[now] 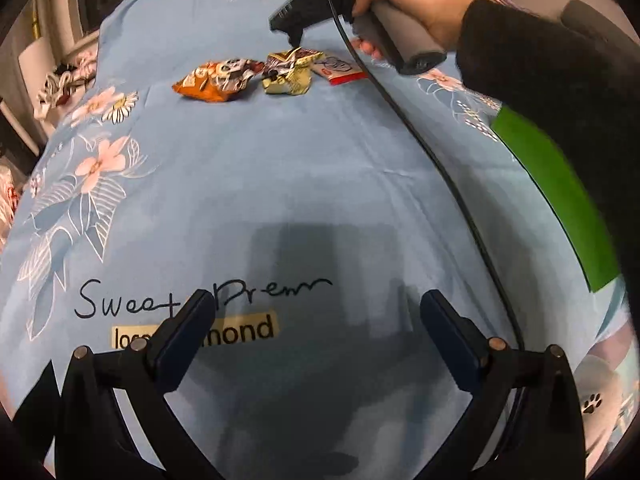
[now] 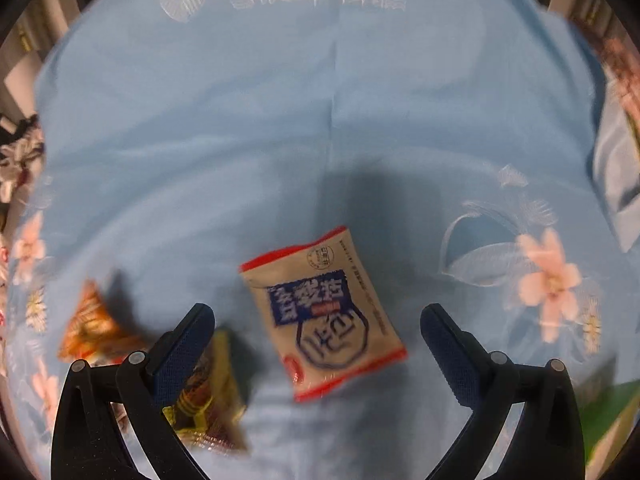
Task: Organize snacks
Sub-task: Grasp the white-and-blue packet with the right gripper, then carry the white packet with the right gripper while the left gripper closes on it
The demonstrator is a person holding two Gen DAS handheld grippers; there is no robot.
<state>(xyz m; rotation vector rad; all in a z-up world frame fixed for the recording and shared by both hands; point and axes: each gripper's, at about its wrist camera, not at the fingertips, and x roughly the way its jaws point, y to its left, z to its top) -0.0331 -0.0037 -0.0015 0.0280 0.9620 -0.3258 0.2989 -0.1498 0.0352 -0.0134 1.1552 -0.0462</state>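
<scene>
Right hand-held gripper (image 2: 316,336) hovers wide open and empty over the beige packet (image 2: 323,314) on the blue bedsheet (image 2: 240,140); yellow packet (image 2: 208,412) and orange packet (image 2: 94,328) lie just left. Left hand-held gripper (image 1: 316,320) gapes empty, nearer.

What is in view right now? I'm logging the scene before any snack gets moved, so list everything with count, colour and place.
orange snack bag: 1, orange with dark print, far on the cloth, leftmost of the row
yellow snack bag: 1, yellow and dark, crumpled, middle of the row
beige packet: 1, beige with red edges and blue print, rightmost, lying flat
bedsheet: 1, light blue with pink flowers and writing, under everything
green sheet: 1, green, right edge of the cloth
cable: 1, dark, trailing across the cloth
left hand-held gripper: 1, black, open, empty, near edge
right hand-held gripper: 1, black, open, above the beige packet
hand: 1, dark sleeve, holding the right handle
</scene>
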